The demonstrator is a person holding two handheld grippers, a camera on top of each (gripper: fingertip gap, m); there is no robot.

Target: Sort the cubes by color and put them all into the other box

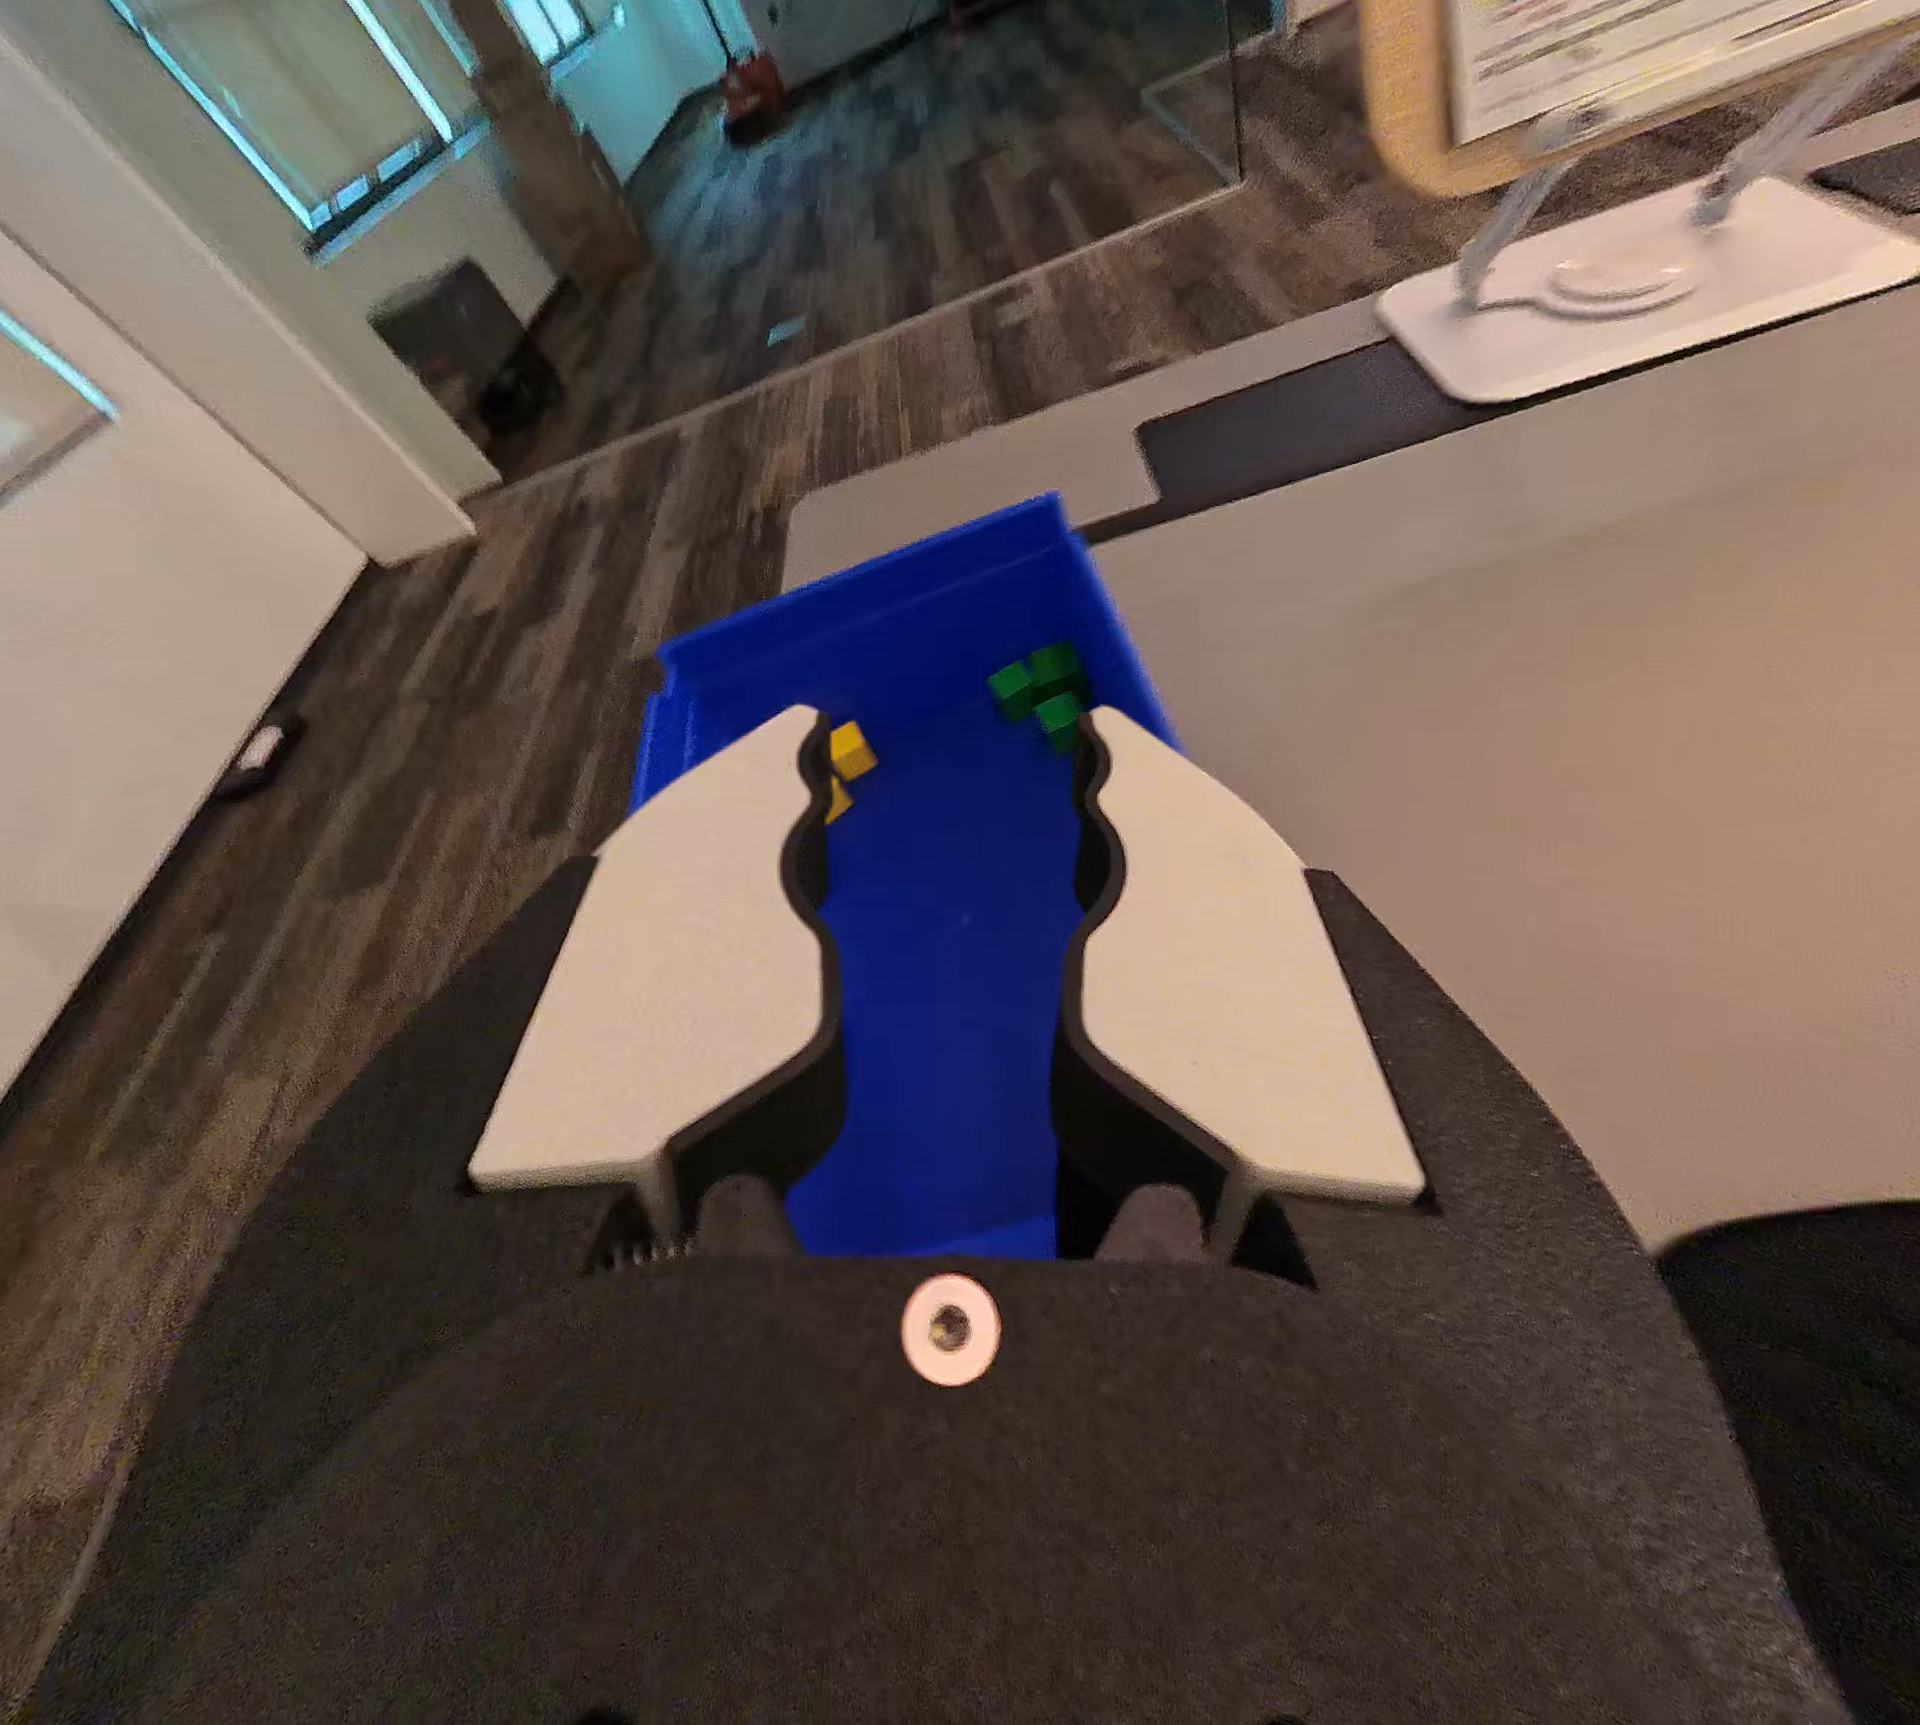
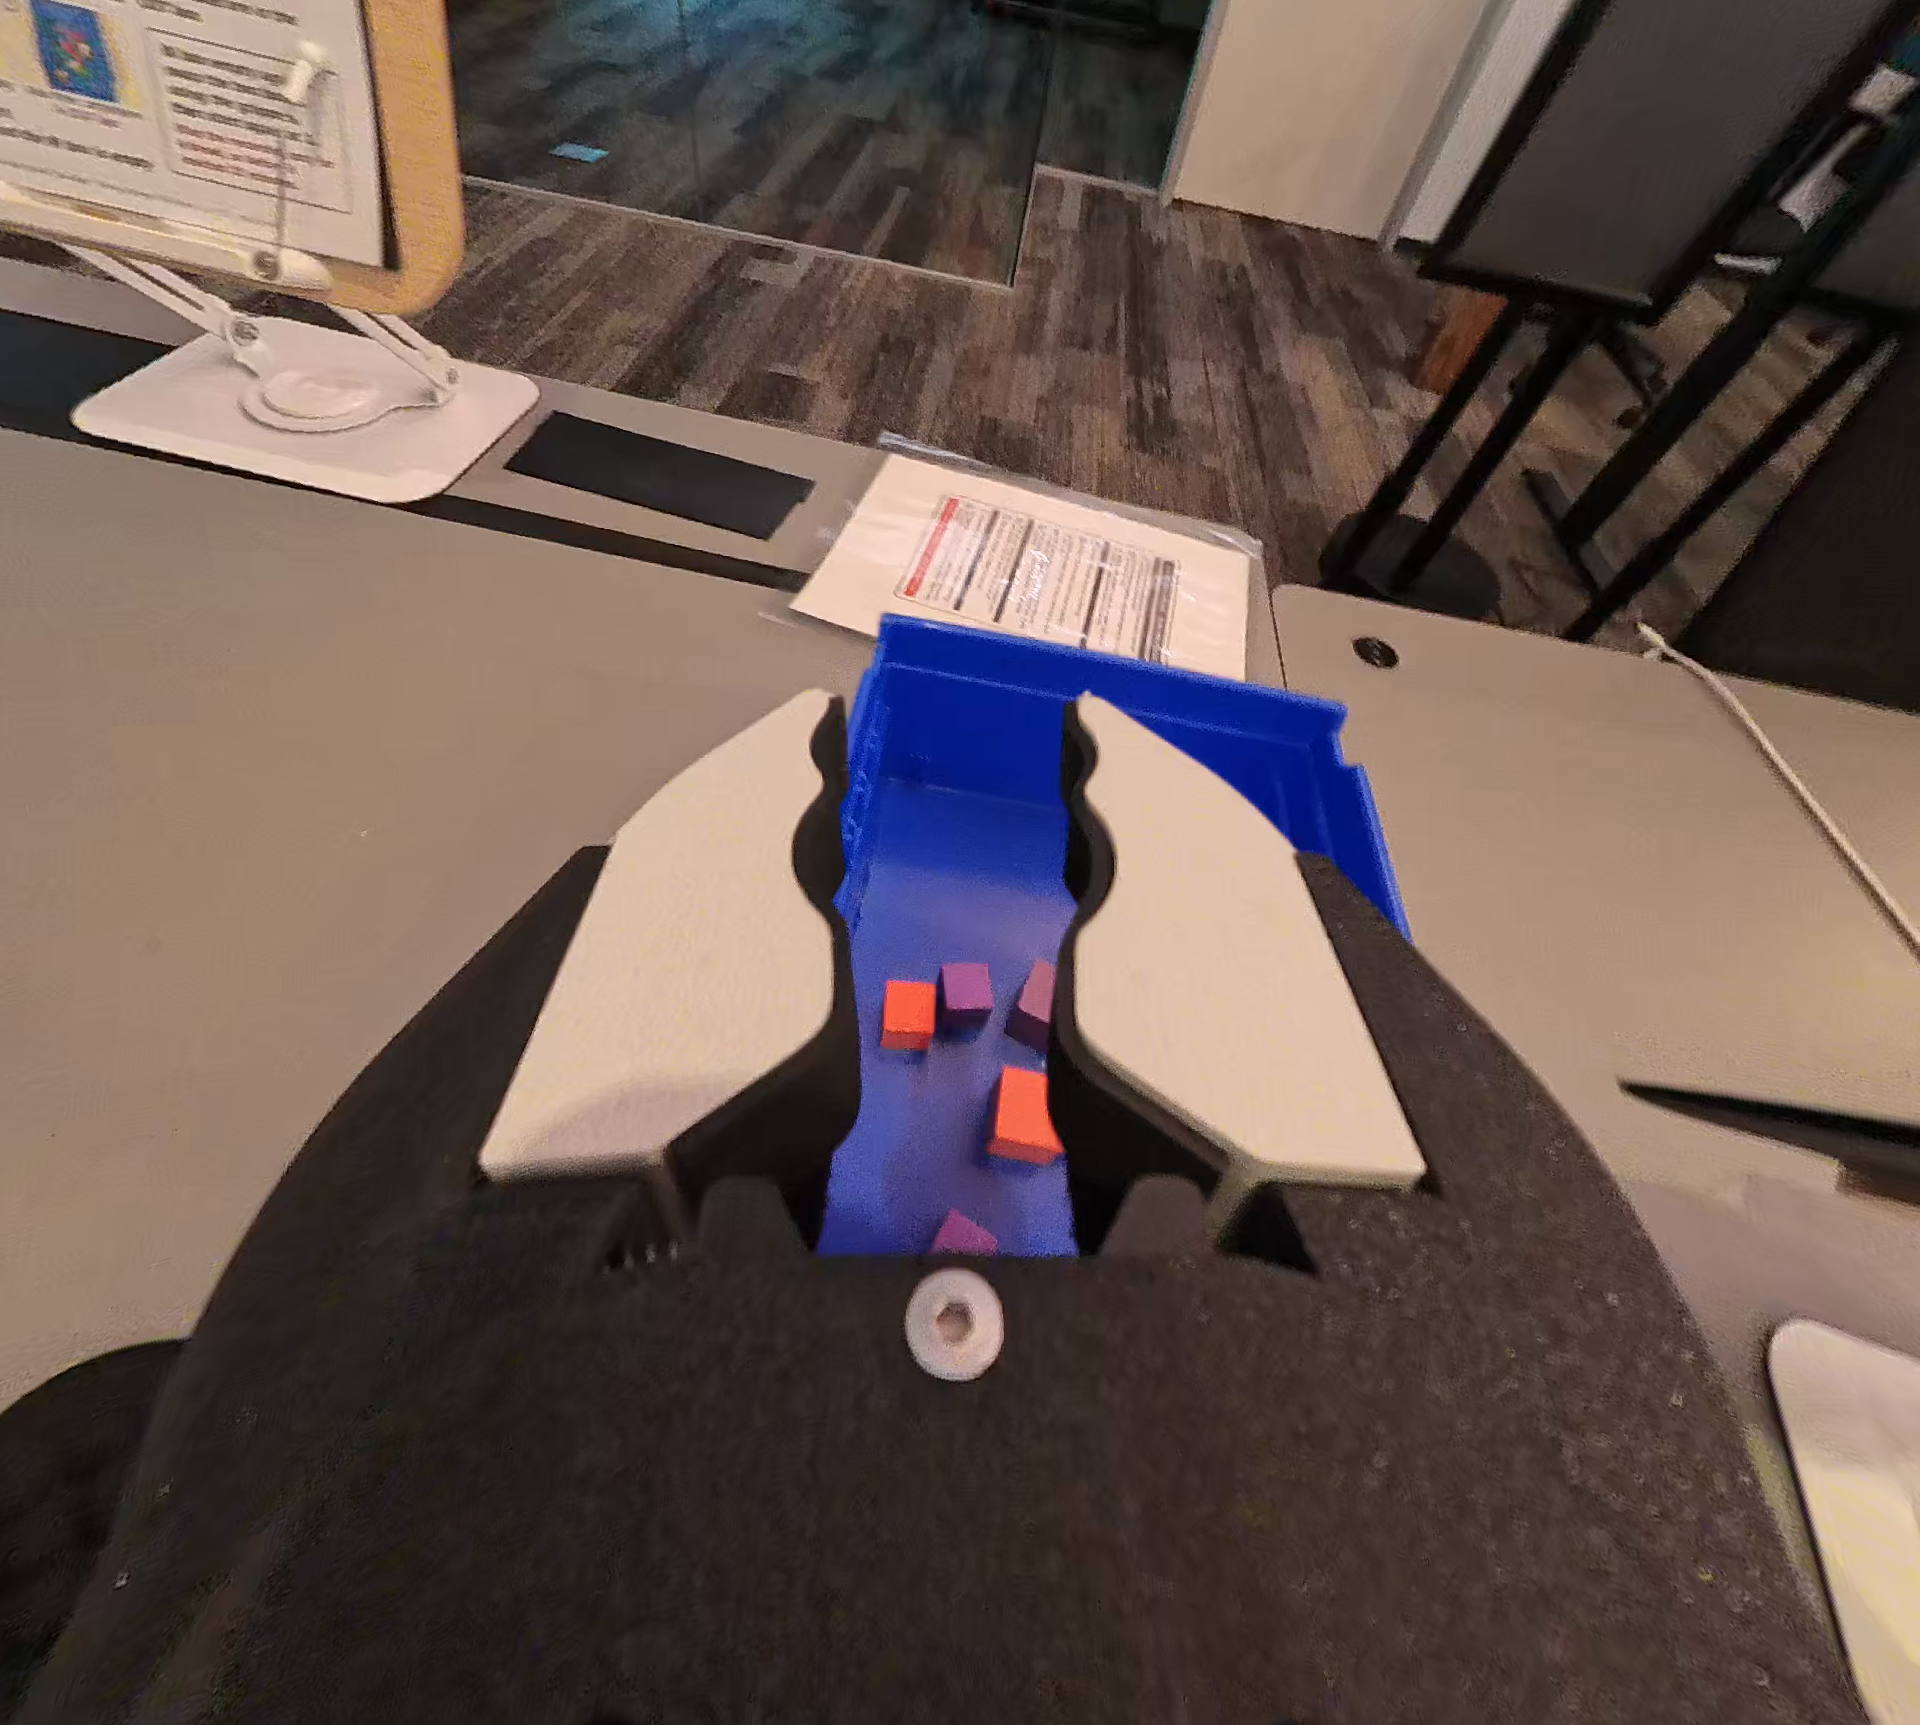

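Two blue boxes are seen on the grey counter (image 2: 312,688): one (image 1: 935,595) holding green cubes (image 1: 1039,688) and yellow cubes (image 1: 850,753) at frame centre beyond the left gripper (image 1: 945,719), the other (image 2: 1340,802) holding orange cubes (image 2: 907,1012) and purple cubes (image 2: 966,1000) beneath the right gripper (image 2: 951,709), both sets of fingers spread and empty.

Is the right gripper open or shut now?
Open. The right gripper holds nothing: its fingers stand apart, and through the gap show the blue box floor and loose orange cubes and purple cubes.

Soft indoor light, bright windows (image 1: 312,44) at left; wide-angle edges bend and blur.
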